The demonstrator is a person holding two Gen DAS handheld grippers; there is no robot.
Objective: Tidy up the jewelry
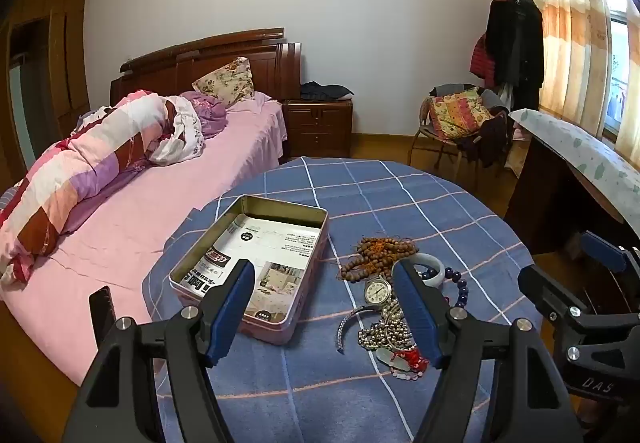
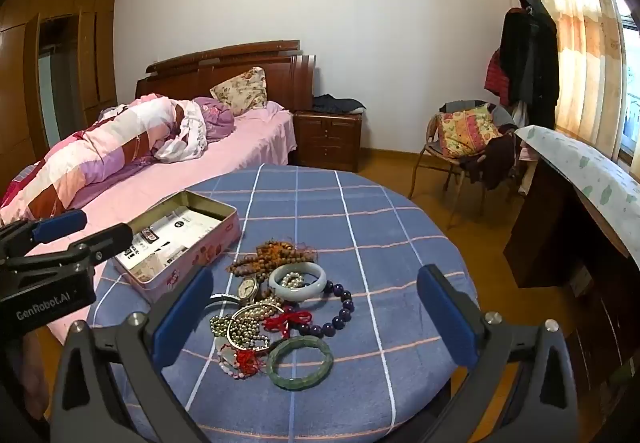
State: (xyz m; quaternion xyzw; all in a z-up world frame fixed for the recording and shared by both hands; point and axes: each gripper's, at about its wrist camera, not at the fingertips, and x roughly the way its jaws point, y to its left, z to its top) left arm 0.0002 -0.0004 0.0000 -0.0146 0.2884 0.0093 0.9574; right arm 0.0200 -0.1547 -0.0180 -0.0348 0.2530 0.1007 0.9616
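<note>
Nearest the camera, the left gripper (image 1: 324, 307) is held above the blue checked tablecloth (image 2: 400, 227) with its jaws spread wide and nothing between the pads. At the left, a pink bed (image 1: 132, 211) is seen beside the table. On the cloth, an open tin box (image 1: 256, 263) lined with printed paper is placed, and just beside it, to the right, the jewelry is heaped: brown wooden beads (image 2: 272, 253), a wristwatch (image 1: 377, 290), a pale bangle (image 2: 298, 283), a dark purple bead bracelet (image 2: 344, 311), metal bead chains (image 2: 244, 327) and a green bangle (image 2: 300, 363). The right gripper (image 2: 316, 319) is held over this heap, its jaws spread fully, gripping nothing. Further right, a chair (image 2: 460, 147) with a cushion is seen.
</note>
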